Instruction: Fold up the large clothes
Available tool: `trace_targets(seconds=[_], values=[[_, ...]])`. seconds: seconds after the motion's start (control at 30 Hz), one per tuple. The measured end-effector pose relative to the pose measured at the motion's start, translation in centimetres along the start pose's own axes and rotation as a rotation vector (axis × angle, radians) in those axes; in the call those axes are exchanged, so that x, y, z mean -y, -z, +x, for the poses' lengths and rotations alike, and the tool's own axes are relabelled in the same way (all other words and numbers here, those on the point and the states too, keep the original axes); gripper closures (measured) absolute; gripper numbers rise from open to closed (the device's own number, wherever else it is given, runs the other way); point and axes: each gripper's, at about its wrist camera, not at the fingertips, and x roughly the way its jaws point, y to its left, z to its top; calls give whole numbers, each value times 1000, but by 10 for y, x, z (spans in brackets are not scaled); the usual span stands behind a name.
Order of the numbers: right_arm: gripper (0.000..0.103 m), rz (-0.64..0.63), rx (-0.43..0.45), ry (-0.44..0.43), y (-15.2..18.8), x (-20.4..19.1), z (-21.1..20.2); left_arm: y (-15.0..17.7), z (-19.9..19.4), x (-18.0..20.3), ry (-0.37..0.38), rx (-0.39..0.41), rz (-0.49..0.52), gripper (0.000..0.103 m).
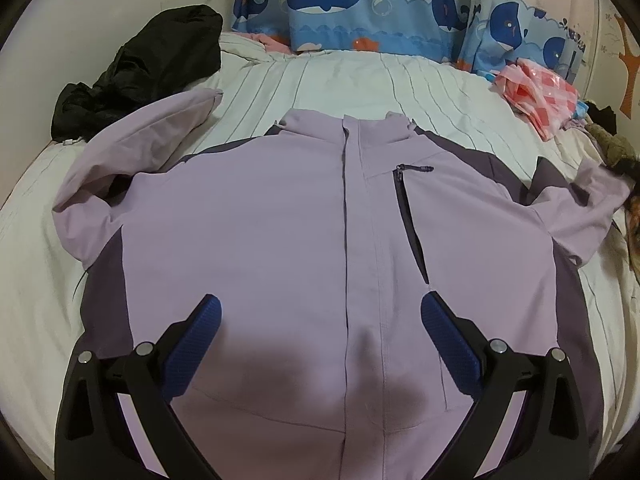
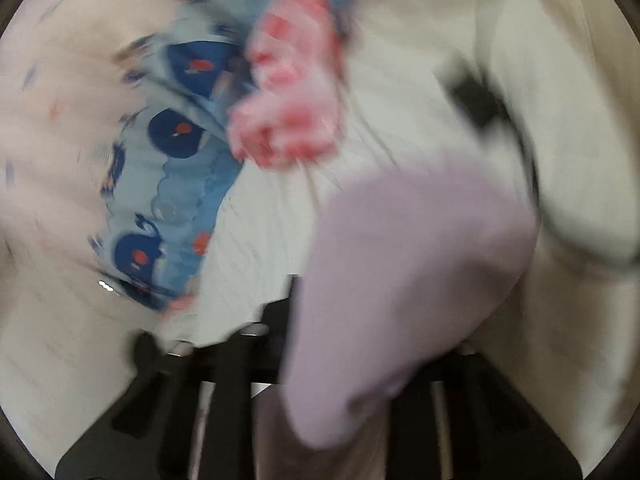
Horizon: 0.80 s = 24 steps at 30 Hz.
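Observation:
A lilac jacket [image 1: 280, 220] with dark purple side panels lies front up on the bed, zipped, collar pointing away from me. Its left sleeve [image 1: 132, 148] is bent back toward the collar, and its right sleeve [image 1: 580, 204] stretches out to the right. My left gripper [image 1: 320, 316] hovers open over the jacket's lower front, with nothing between its blue pads [image 1: 208, 320]. The right wrist view is badly blurred. There my right gripper [image 2: 304, 296] is shut on a fold of lilac jacket fabric [image 2: 400, 280], which drapes over and hides its fingertips.
The bed has a white striped sheet [image 1: 360, 84]. A black garment [image 1: 140, 68] is heaped at the back left. A blue whale-print quilt [image 1: 360, 4] lies along the headboard side, with a pink checked cloth [image 1: 540, 92] at the back right.

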Motion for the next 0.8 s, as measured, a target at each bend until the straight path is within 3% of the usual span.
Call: trace_targets(seconds=[0.07,0.17,0.27,0.33,0.4,0.47,0.57,0.67,0.8], values=[[93,-145,88,-16,1,-38,-31,0,0,0,-3,-2,-3,7],[93,-214,192,-81,11,-66,-72,-1,-3,-4,-7,3,-20,7],[93,-146,196,-46,23,-45,-80,0,-4,-10,-2,-7,-49,7],[94,-8,149,13,27,-5,-68,3,-4,-14,-21,-13,-58,7],[95,31,148,100,32,17,-66,6,-6,-19,-34,-17,-59,7],[95,37,150,103,34,15,-70,9,-12,-27,-48,-10,-68,7],[95,-71,182,88,30,-37,-81,6,-19,-39,-50,7,-100,7],[95,-262,209,60,37,-119,-88,2,-21,-53,-35,11,-158,7],[95,-510,200,-34,83,-241,-81,-4,-29,-65,-39,41,-204,7]])
